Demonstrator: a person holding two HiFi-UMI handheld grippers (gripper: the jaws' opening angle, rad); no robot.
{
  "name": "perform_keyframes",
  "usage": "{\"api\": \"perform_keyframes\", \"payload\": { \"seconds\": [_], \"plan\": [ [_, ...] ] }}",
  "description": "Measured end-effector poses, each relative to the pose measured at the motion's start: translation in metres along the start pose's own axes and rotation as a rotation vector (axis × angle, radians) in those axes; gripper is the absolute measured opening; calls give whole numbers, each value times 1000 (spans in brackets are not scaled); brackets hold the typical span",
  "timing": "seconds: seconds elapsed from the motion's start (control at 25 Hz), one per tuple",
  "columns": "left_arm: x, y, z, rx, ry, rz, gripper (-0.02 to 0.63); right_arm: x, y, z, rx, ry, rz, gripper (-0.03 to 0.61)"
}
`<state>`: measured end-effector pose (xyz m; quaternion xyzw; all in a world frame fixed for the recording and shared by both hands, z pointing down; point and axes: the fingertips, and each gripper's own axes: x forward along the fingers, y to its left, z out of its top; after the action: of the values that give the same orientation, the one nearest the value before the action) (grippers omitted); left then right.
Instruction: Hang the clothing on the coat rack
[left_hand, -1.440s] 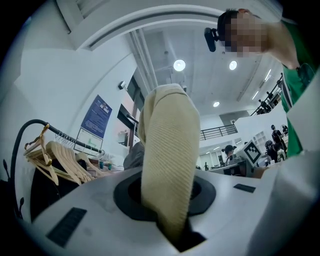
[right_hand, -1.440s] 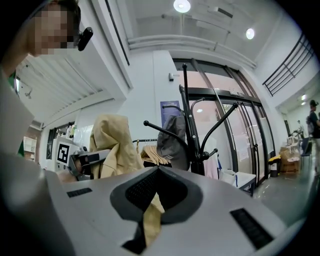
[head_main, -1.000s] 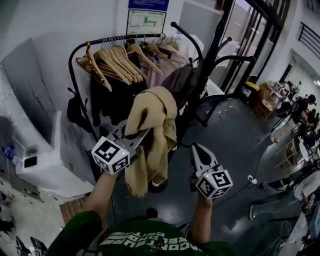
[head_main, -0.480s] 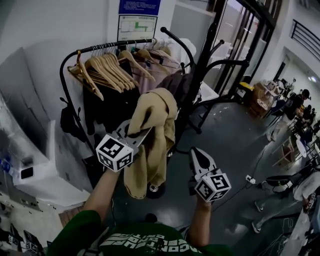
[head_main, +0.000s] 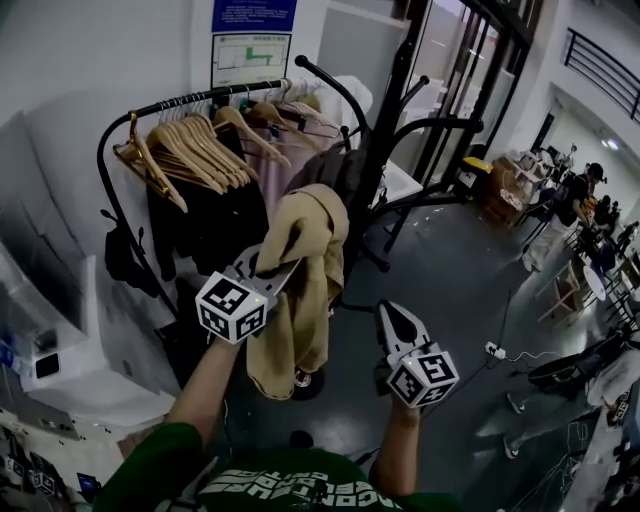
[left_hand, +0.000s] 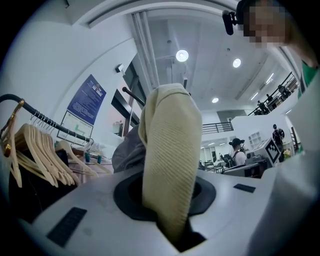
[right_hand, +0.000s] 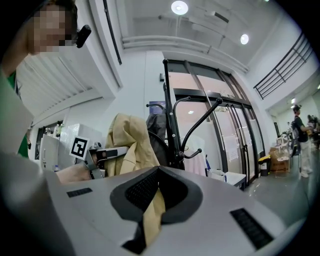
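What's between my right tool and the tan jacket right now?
Nothing: in the head view only floor shows between the right tool and the tan jacket, which the left tool grips.

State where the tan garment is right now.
Head view, centre: the tan garment hangs from the left tongs, in front of the black coat rack, right of the wooden hangers.

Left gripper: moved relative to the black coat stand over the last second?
Yes. The left gripper, holding the beige garment, has shifted right, away from the hanger rail and closer to the black coat stand.
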<state>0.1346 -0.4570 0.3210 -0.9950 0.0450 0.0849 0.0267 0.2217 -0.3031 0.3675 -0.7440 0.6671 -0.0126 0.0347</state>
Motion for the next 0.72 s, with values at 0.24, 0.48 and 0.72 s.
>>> {"api": "perform_keyframes", "payload": {
  "seconds": [0.24,0.48,0.72],
  "plan": [
    [3,0,-15,-23,18,-5,71,-5,-10,-9,19,14,-26,8],
    [2,1,-21,-26,18,-2,71,-8,-14,-18,42,26,-32,8],
    [-2,-4,-31,-7,18,-4,71,-9,-14,-27,59,42,-28,8]
  ]
}}
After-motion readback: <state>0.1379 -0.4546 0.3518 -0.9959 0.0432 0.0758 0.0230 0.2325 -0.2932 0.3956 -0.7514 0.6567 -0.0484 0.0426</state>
